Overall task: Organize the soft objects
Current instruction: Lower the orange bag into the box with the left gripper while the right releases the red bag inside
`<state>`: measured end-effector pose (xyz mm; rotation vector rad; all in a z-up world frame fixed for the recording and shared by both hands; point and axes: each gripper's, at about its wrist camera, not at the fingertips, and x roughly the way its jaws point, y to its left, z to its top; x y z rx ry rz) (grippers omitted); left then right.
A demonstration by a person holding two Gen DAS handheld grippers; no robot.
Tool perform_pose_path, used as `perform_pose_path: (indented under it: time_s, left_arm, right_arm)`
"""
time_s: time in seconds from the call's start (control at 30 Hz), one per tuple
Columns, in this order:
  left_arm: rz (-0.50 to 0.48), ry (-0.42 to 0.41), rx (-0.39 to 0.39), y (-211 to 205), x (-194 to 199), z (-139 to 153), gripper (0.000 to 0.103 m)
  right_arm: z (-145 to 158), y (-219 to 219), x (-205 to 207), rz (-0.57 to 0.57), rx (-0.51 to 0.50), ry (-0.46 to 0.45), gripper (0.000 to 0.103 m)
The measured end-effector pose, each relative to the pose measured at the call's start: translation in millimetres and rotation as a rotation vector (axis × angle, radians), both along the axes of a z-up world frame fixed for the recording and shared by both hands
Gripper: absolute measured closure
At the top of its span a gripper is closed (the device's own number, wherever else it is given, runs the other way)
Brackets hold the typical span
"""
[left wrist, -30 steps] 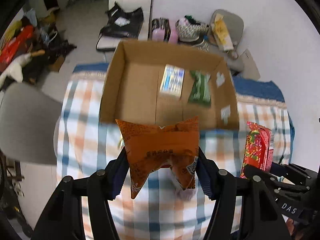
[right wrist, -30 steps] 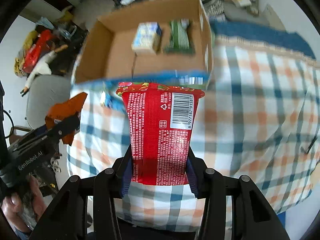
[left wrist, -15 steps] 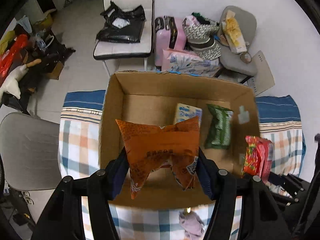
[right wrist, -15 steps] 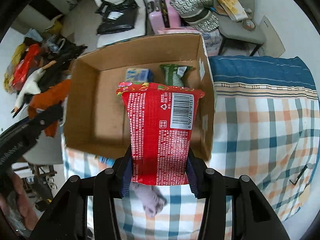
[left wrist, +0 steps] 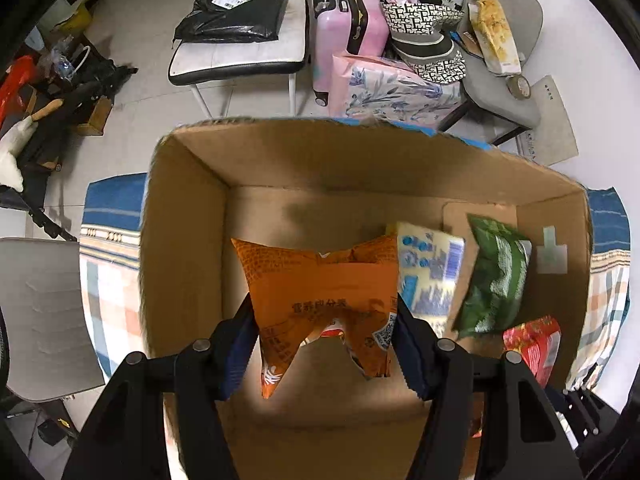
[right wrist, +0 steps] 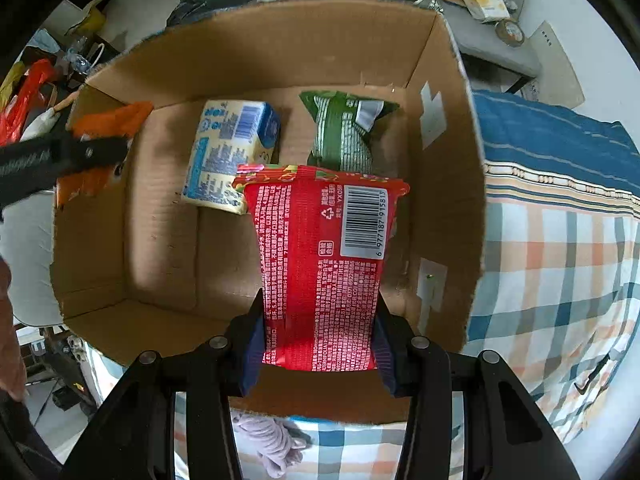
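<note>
My left gripper [left wrist: 326,344] is shut on an orange snack packet [left wrist: 320,296] and holds it over the left half of an open cardboard box [left wrist: 180,240]. My right gripper [right wrist: 318,344] is shut on a red snack packet [right wrist: 320,264] and holds it over the right half of the same box [right wrist: 448,152]. A pale blue-printed pack [right wrist: 230,156] and a green packet [right wrist: 340,132] lie on the box floor at the far side. The red packet [left wrist: 532,344] also shows in the left wrist view, and the orange packet [right wrist: 112,124] in the right wrist view.
The box stands on a plaid cloth [right wrist: 560,272]. A pale purple soft item [right wrist: 272,444] lies on the cloth by the box's near wall. Beyond the box are a white chair [left wrist: 240,40], a pink suitcase [left wrist: 344,24] and a grey chair [left wrist: 500,60] with bags.
Both grippers have moved forward from above the plaid cloth to over the inside of the box, each still holding its packet.
</note>
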<state>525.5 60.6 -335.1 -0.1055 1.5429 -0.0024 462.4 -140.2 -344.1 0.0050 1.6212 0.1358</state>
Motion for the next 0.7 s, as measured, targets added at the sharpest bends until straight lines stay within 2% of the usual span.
perform_pose_path:
  time_s: [0.2,0.33,0.43,0.63,0.7]
  left_arm:
    - [-0.033,0.02,0.035,-7,16,-10,0.039]
    - [-0.029,0.043,0.04,-7,17,-10,0.037]
    - [-0.01,0.043,0.032,-4,15,-6,0.037]
    - [0.013,0.001,0.045,2,-3,15,0.035]
    - [0.019,-0.017,0.05,2,-14,23,0.032]
  right_arm:
    - [-13,-3,2,0.009,-0.009,0.006,0.054]
    - [-19,-1,3,0.017,-0.01,0.047,0.053]
    - [-18,-2,3,0.007,-0.008,0.048,0.043]
    - [-3,-8,-1,-0.01,-0.02,0.024,0.039]
    - [1,-7,-4,-0.01,-0.03,0.021,0.025]
